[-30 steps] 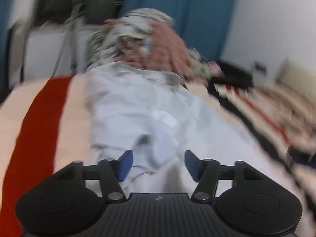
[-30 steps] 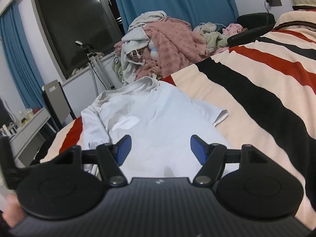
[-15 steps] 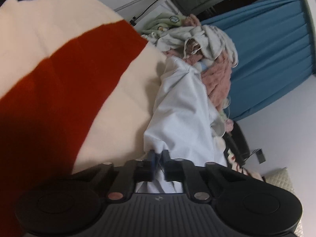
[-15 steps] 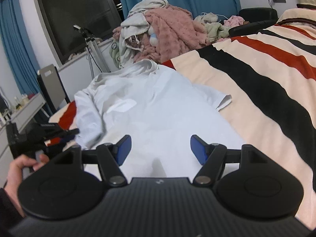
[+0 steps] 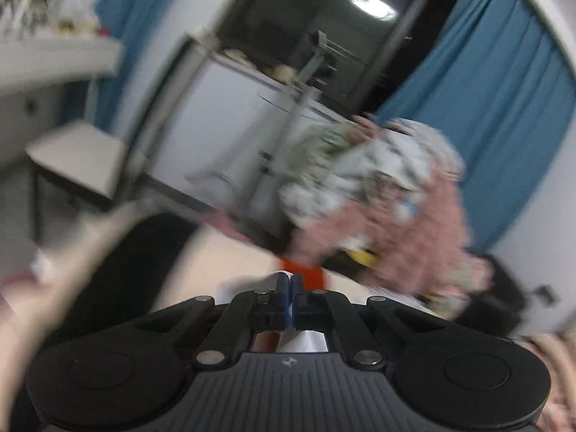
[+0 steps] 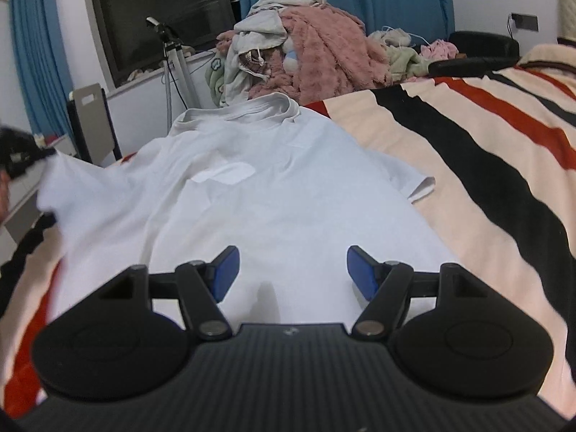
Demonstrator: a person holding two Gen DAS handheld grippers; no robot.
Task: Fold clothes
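One white T-shirt (image 6: 273,194) lies flat on the striped blanket (image 6: 486,165). No words can be read on its white patch. The left gripper (image 5: 289,297) is pinched tight on the shirt's left sleeve and lifts it. The right gripper (image 6: 289,271) is wide open above the shirt, holding nothing. One pile of clothes (image 6: 309,43) sits behind.

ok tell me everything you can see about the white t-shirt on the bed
The white t-shirt looks like soft cotton, with a ribbed round collar facing the clothes pile. It lies spread and lightly wrinkled on the striped bedspread. One short sleeve lies flat, its hem curled up; the other is lifted off the bed by the shut left gripper. The open right gripper hovers over its lower part.
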